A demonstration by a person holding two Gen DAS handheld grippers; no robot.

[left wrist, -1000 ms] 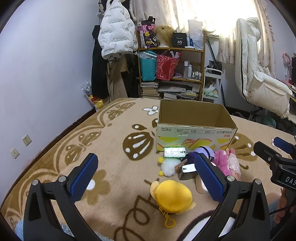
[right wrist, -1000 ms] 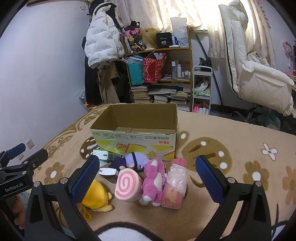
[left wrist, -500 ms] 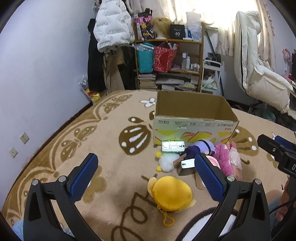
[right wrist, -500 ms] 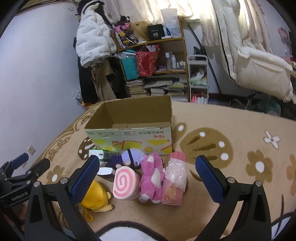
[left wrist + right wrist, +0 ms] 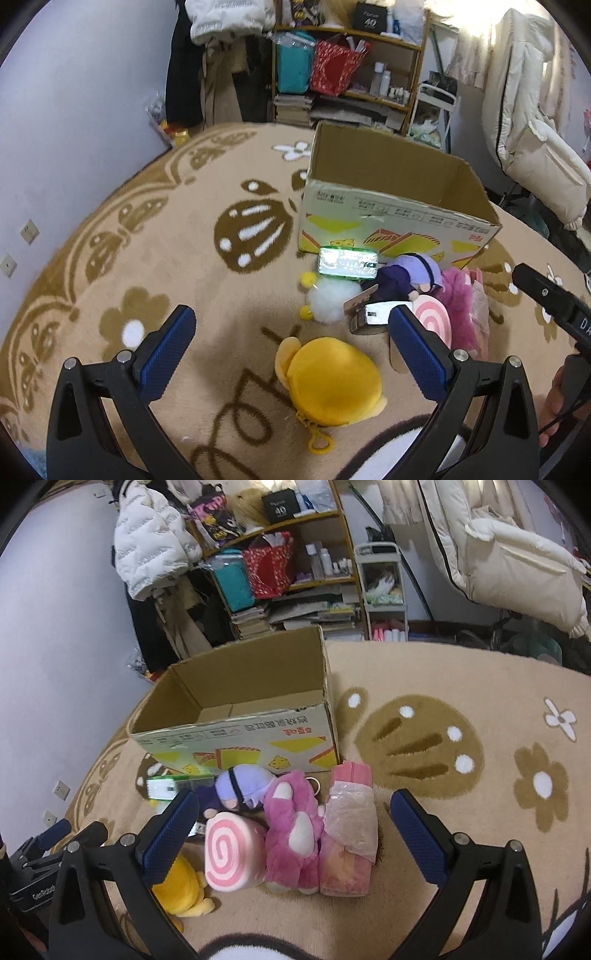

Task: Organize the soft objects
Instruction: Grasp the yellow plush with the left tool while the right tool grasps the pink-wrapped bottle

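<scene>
Left wrist view: L gripper point(image 5: 291, 347) fingers spread, empty, above yellow plush point(image 5: 332, 384). R gripper point(image 5: 295, 830) spread wide, empty, over pink swirl plush point(image 5: 231, 854), pink bear point(image 5: 293, 827). Far: cardboard box point(image 5: 236, 734), open.

Daylight glares through the curtains point(image 5: 465, 44); fisheye edges bend, slightly blurred.
</scene>
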